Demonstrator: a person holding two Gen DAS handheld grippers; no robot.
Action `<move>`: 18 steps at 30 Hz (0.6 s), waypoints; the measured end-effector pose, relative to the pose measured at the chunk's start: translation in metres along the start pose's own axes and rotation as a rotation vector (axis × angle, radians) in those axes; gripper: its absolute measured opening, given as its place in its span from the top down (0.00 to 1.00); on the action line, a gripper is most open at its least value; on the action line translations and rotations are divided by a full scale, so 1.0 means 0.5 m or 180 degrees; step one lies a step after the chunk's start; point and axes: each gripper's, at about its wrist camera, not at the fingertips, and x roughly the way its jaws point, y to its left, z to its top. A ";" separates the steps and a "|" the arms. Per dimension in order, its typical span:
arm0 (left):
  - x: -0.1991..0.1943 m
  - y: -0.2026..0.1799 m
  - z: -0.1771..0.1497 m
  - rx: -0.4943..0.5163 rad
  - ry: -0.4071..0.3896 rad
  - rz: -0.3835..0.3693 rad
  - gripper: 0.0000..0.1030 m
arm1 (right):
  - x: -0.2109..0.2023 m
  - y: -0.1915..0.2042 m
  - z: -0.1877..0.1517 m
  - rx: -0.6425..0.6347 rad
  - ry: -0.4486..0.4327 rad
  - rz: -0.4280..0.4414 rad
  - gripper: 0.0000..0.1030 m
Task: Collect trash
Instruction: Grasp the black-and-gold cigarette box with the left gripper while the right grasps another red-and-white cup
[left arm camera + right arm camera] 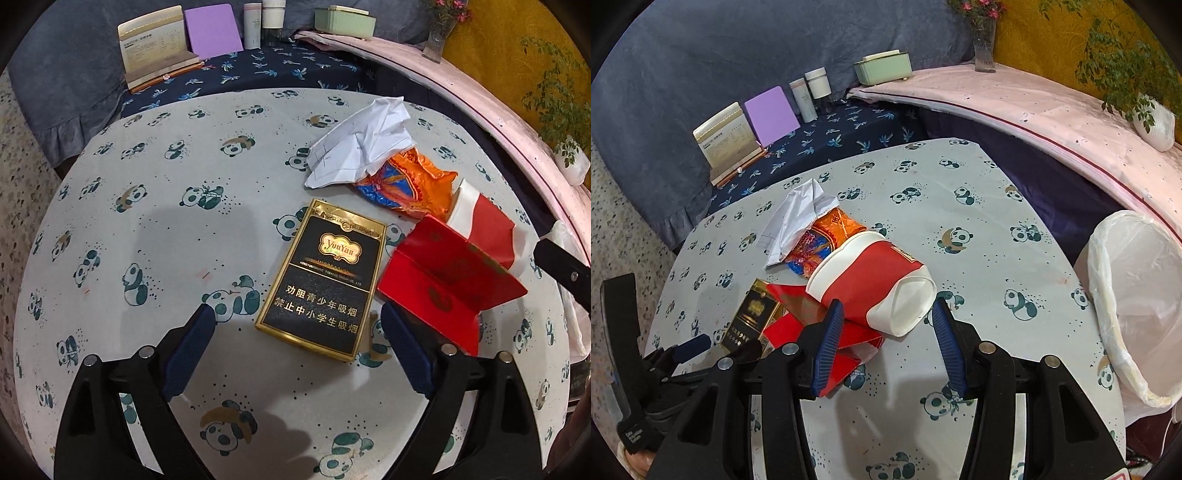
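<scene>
**Trash piled on the panda cloth**

Cigarette box lies between the spread left gripper jaws, untouched. Right gripper stands half-open around the crushed paper cup (contact unclear). Lined bin just beside table.

The black and gold cigarette pack lying on the panda-print tablecloth carries the brand "YunYan" in a gold emblem near its top. Below that it bears two lines of gold Chinese, "劝阻青少年吸烟" and "禁止中小学生吸烟". The cream card standing at the back has print too small to read, as is the white lettering on the left gripper's body in the right wrist view.
</scene>
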 end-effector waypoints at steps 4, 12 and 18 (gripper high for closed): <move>0.015 0.000 0.007 0.0006 0.0013 0.0002 0.16 | 0.021 -0.003 0.005 0.0045 0.0038 -0.0021 0.53; 0.026 -0.015 0.018 0.0109 -0.0015 -0.0009 0.31 | 0.061 -0.011 0.009 0.0147 0.0136 -0.0026 0.53; 0.020 -0.028 0.017 0.0168 0.0001 -0.0115 0.43 | 0.070 -0.011 0.001 0.0162 0.0181 0.0008 0.73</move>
